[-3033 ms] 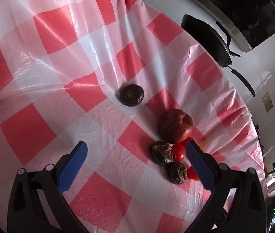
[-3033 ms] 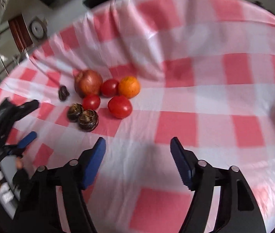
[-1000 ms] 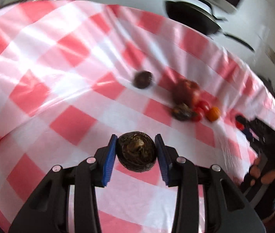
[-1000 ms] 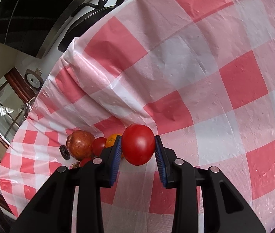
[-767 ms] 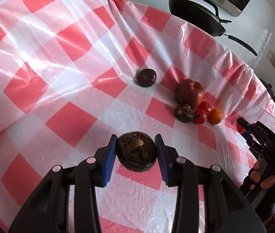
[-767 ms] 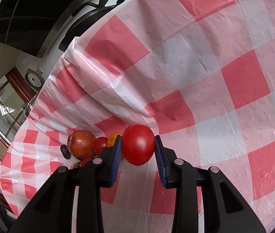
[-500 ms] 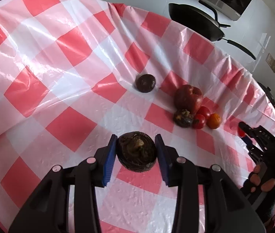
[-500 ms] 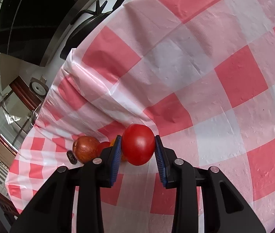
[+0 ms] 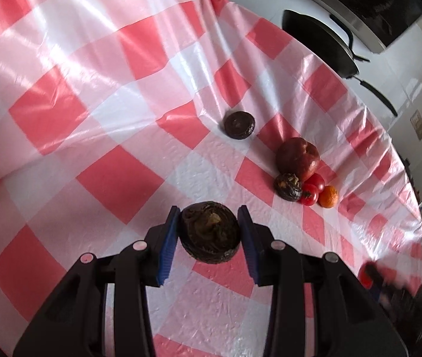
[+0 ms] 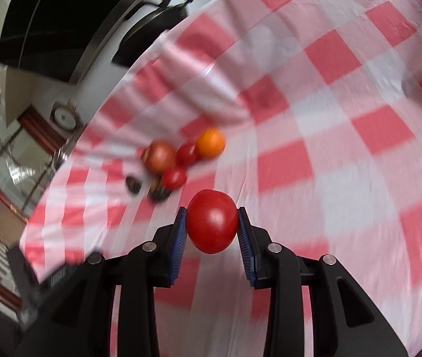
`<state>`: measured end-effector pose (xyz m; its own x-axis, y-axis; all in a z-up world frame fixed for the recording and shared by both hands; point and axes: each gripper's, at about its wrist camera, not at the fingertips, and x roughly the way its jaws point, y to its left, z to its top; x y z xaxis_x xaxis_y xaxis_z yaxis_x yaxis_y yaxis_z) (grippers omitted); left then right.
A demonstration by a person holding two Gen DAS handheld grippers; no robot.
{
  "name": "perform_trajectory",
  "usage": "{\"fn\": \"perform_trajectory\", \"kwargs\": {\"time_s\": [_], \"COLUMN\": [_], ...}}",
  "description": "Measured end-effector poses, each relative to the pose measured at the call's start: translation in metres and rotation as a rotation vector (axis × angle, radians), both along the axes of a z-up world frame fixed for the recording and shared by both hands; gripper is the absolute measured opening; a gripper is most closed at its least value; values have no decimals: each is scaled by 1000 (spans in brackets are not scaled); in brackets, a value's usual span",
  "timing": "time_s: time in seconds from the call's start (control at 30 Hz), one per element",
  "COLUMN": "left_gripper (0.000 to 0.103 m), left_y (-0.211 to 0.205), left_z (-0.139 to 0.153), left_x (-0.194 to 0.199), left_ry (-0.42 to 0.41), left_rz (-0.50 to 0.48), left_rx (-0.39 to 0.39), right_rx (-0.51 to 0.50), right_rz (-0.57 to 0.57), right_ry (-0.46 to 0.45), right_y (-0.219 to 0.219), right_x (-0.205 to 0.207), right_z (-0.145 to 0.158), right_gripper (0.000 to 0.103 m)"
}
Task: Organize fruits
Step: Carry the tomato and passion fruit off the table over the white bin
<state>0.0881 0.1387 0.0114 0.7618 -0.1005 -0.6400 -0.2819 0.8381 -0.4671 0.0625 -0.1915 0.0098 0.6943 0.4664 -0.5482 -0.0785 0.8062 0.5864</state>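
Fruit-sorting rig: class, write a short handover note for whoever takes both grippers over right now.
Left gripper: jaws shut on a dark wrinkled fruit, held above the checked cloth.
Right gripper: jaws shut on a red tomato, also off the cloth.
On the cloth: pile of a pomegranate, two small tomatoes, an orange and a dark fruit; another dark fruit lies apart.
Done: two fruits lifted.
Left: set both down, sort the pile.

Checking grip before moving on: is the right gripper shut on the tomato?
Shut: the right gripper presses both pads against the tomato.
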Motion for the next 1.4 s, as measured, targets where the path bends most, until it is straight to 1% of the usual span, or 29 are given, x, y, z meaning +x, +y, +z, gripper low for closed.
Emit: {"fn": "perform_trajectory", "kwargs": {"time_s": [0.13,0.27,0.33,0.4,0.43,0.47,0.53,0.57,0.63,0.77,0.83,1.0,1.13,1.27,1.4], "left_gripper": [40,40,40,40,40,40,40,40,40,40,40,40,40,40,40], "left_y": [11,23,29,35,37,38,47,50,52,56,60,78,98,129,156], "left_z": [7,12,15,16,16,16,16,18,25,49,54,53,45,37,31], "left_x": [-27,-64,-85,-104,-116,-122,-146,-157,-176,-220,-235,-273,-301,-339,-377], "left_ry": [-27,-56,-75,-103,-119,-112,-133,-139,-162,-230,-242,-235,-201,-168,-145], "left_rz": [35,52,59,56,59,65,72,75,64,48,46,62,88,150,236], "left_rx": [22,42,52,36,43,47,4,3,35,149,170,200,238,253,272], "right_rx": [9,7,-11,-45,-56,-70,-90,-102,-128,-161,-161,-196,-247,-333,-407], "right_rz": [32,100,135,179,195,217,255,277,317,400,435,523,624,755,895], "right_ry": [9,37,25,3,-5,-16,-29,-37,-53,-126,-147,-174,-214,-291,-334], "right_y": [17,37,47,59,64,69,78,83,93,112,122,148,175,210,245], "right_x": [-43,-86,-104,-124,-130,-139,-154,-162,-177,-203,-213,-236,-264,-298,-329], "right_z": [0,-3,-1,4,5,7,10,10,11,20,23,27,29,28,18], "right_gripper": [34,34,34,34,34,34,34,34,34,34,34,34,34,34,34]}}
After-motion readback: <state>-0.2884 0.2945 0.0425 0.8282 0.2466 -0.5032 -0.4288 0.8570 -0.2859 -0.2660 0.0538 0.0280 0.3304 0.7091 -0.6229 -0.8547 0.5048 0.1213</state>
